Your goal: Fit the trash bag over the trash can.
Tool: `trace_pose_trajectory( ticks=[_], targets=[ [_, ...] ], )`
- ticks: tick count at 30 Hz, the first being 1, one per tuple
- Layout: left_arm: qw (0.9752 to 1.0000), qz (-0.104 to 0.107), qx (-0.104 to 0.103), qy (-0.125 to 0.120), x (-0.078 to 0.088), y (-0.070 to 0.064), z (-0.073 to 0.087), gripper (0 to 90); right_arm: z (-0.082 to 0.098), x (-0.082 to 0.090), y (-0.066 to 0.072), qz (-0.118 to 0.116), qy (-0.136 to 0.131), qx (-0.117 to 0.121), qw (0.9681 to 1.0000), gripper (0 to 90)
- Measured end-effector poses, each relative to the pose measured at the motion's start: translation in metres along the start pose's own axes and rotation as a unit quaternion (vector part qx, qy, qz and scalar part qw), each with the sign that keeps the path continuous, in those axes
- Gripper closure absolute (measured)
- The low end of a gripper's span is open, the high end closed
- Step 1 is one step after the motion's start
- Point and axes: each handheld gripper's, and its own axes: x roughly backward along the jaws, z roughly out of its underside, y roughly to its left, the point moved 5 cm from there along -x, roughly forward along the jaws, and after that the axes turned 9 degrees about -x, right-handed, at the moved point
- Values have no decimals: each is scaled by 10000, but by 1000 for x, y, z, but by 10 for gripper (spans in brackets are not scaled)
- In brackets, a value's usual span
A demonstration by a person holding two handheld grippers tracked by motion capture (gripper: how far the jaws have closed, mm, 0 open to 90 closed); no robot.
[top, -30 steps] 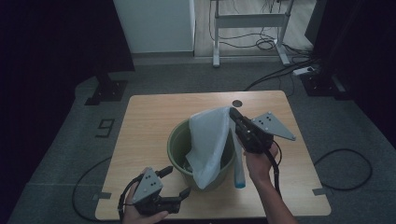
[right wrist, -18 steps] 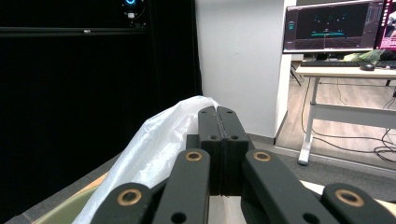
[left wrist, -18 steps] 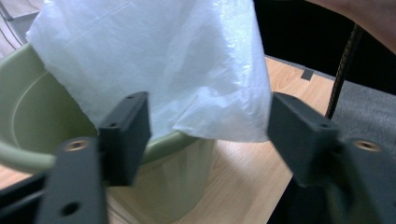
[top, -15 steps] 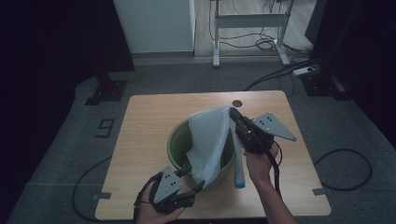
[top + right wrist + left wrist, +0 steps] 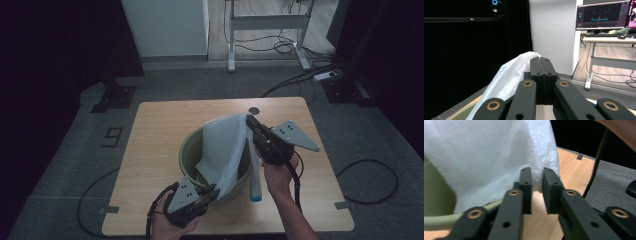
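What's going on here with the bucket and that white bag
A person is fitting a white plastic bag into a green bucket on a wooden table. The right gripper, jaws shut on the bag's top edge, holds it up above the bucket. The left gripper, at the bucket's near rim, has just been closing on the bag's lower edge, with a narrow gap between its jaws. A blue-tipped tube lies beside the bucket.

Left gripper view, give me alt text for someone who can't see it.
Two black jaws of the left gripper have just been closing around the hanging edge of a thin white plastic bag, a narrow gap remaining. The bag drapes over a pale green plastic bucket's rim above a light wooden table.
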Motion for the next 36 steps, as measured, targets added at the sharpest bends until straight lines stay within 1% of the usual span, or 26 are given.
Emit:
trace_pose_trajectory(
  ticks=[2,4,8,9,12,13,15,18,19,20,21,23,24,25,26,28,29,32,33,36],
  targets=[
    [10000,71,-27,-37,0,1,-1,839,-1,1,0,-5,-7,-8,10000,891],
    [9999,81,-34,-62,0,4,-2,870,-1,1,0,-11,-21,-12,10000,891],
    [9999,-137,-9,-58,3,18,-5,891,-3,3,-1,-7,-48,-7,10000,891],
    [9997,-250,-3,-35,4,25,-5,892,-3,3,-1,-10,-44,2,10000,891],
    [9989,-443,132,19,7,42,-5,894,-5,4,-2,-27,-69,-17,10000,891],
    [9983,-549,155,74,7,49,-4,894,-5,4,-2,-32,-69,-20,10000,891],
    [9975,-656,197,165,7,56,-3,894,-4,5,-1,-38,-60,-4,10000,891],
    [9968,-702,258,280,5,64,1,893,-2,6,0,-70,-42,20,10000,891],
    [9968,-702,258,280,5,64,1,892,-1,6,1,-75,-37,27,10000,890],
    [9964,-699,302,366,5,66,6,886,2,7,2,-100,-15,26,9999,890],
    [9964,-681,319,395,5,66,8,882,4,8,3,-111,-3,41,9999,890],
    [9962,-681,327,432,6,66,10,822,7,10,4,-131,21,77,9999,890],
    [9952,-758,415,449,7,66,14,742,15,12,7,-167,84,153,9997,890],
    [9947,-804,472,440,7,67,15,667,17,13,8,-175,109,175,9996,890],
    [9945,-786,565,400,9,68,16,600,20,14,9,-181,136,196,9996,890],
    [9943,-743,710,286,12,68,17,497,29,15,11,-209,204,237,9993,889],
    [9943,-730,736,263,14,68,18,460,33,16,12,-225,236,258,9991,889],
    [9941,-707,816,135,21,69,19,391,44,21,16,-278,302,317,9987,889],
    [9939,-690,852,70,25,69,19,382,47,22,17,-293,316,323,9985,889],
    [9939,-669,879,-24,29,69,18,367,56,28,24,-399,374,317,9980,889]
  ],
)
